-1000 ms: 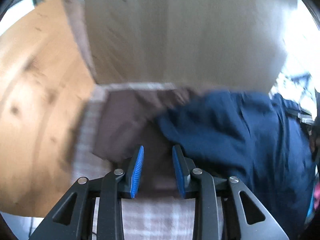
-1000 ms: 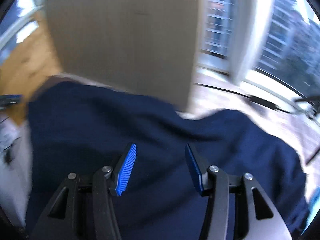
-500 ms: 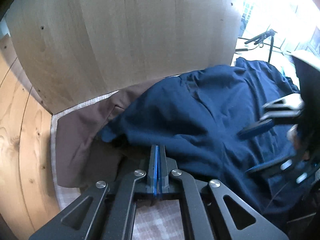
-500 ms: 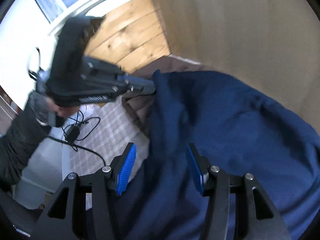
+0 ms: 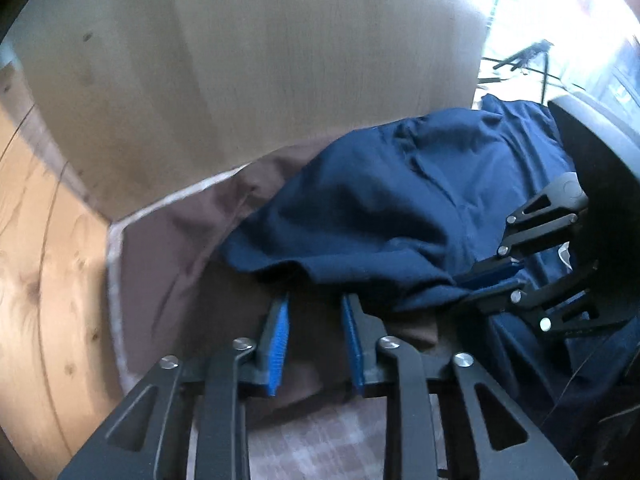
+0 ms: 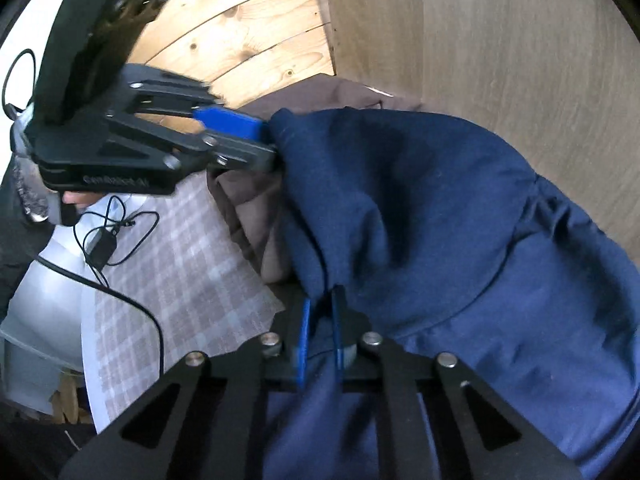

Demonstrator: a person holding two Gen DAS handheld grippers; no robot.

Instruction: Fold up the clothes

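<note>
Navy garment spread in a rumpled heap over a checked cloth, partly covering a brown garment beneath it.

Nearest in the right wrist view: right gripper closing on the navy hem, blue pads almost together, a fold of navy fabric running between them and down toward the camera. Just left of those fingers, bare checked cloth and a bunched edge of the brown garment.

Nearest in the left wrist view: left gripper opening, blue pads apart with a clear gap, tips just short of the navy edge, which sags right above them. Between the pads only brown fabric underneath; nothing pinched. Whether the tips touch the navy cloth cannot be told.

Further out, seen from the right side: left gripper meeting the far corner of the navy garment, where navy overlaps brown. Seen from the left side: right gripper clamped low on the navy edge at the right.

Beyond the clothes: pale wooden panel standing upright behind the heap; wooden plank floor to its left; black cable and adapter lying at the cloth's border.
</note>
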